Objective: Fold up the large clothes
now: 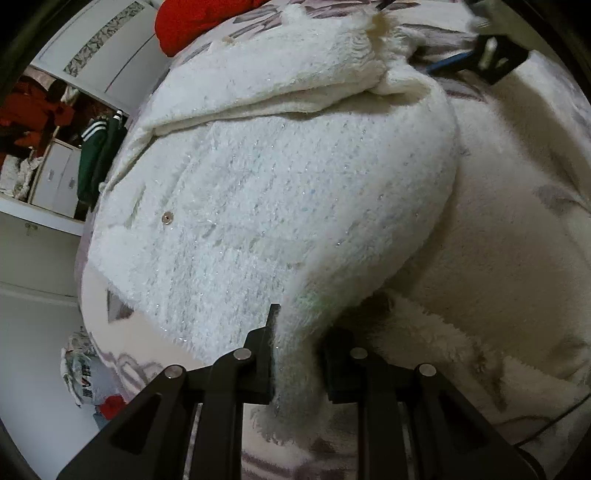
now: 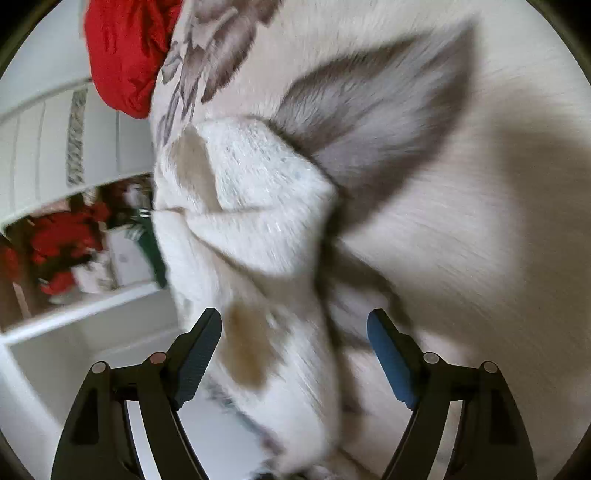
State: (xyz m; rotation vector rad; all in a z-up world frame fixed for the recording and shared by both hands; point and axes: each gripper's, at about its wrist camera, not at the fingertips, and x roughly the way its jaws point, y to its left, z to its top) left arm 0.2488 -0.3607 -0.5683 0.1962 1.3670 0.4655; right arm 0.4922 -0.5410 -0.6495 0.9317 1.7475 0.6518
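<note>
A fluffy white knit sweater (image 1: 266, 206) with small sparkles lies on a cream bed cover with grey flower print. One sleeve is folded across its top. My left gripper (image 1: 299, 332) is shut on the sweater's lower edge, which bunches up between the fingers. My right gripper (image 2: 295, 328) is open and empty just above the sweater's far end (image 2: 255, 195), near a beige patch. It also shows in the left wrist view (image 1: 480, 55) at the sweater's top right corner.
The cream bed cover (image 1: 517, 229) spreads to the right. A red garment (image 1: 192, 22) lies at the head of the bed (image 2: 125, 55). A white wardrobe (image 1: 99, 48) and hanging clothes (image 1: 99, 155) stand beyond the bed's left edge.
</note>
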